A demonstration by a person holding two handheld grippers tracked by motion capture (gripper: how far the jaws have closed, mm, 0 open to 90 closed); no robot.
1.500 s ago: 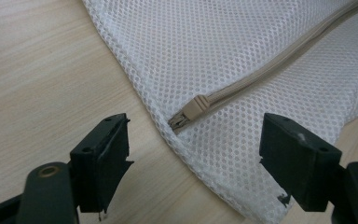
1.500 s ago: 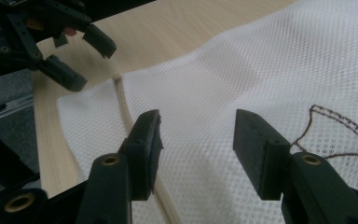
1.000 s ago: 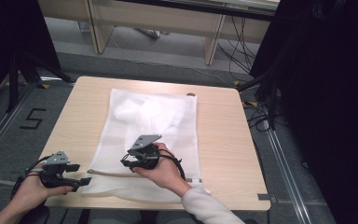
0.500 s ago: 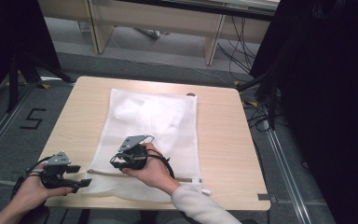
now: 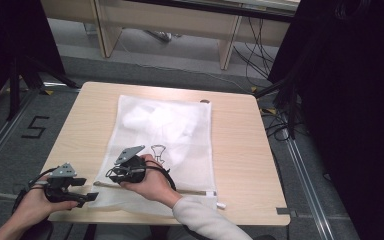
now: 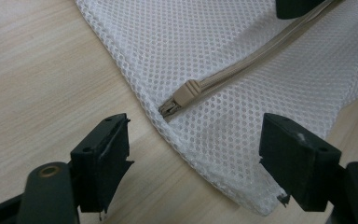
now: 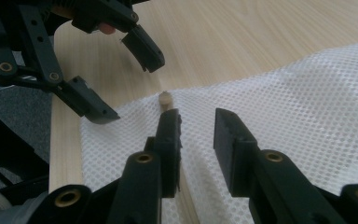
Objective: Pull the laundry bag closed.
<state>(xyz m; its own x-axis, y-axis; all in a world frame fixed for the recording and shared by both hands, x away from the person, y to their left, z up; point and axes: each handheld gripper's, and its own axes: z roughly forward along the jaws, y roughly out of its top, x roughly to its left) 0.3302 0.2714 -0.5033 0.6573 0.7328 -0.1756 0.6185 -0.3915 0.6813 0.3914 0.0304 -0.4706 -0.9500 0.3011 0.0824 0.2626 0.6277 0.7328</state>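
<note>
From above, the white mesh laundry bag (image 5: pixel 160 145) lies flat across the middle of the pale wooden table (image 5: pixel 235 150), and everything else sits around it: grey floor with a painted number five (image 5: pixel 34 127) off the bag's left side, light wooden furniture legs (image 5: pixel 228 46) beyond its far edge, black curtain (image 5: pixel 350 100) to its right. The right gripper (image 5: pixel 114 173) rests low on the bag's near left corner, the left gripper (image 5: pixel 82 192) just off that corner, over bare wood at the table's near edge. Now the left gripper view: its jaws stand wide apart with nothing clamped, one over the wood grain, the other over the bag's rounded corner, and the beige zipper pull (image 6: pixel 186 91) lies on the mesh between them, at the end of the zipper line (image 6: pixel 261 53). Over to the right gripper view: jaws narrowed, they have just been closing, a gap between them yet, mesh beneath; the zipper runs by its left jaw, the pull (image 7: pixel 165 98) just past that jaw's tip. The released left gripper (image 7: pixel 116 79) hovers beyond, at the bag's edge.
</note>
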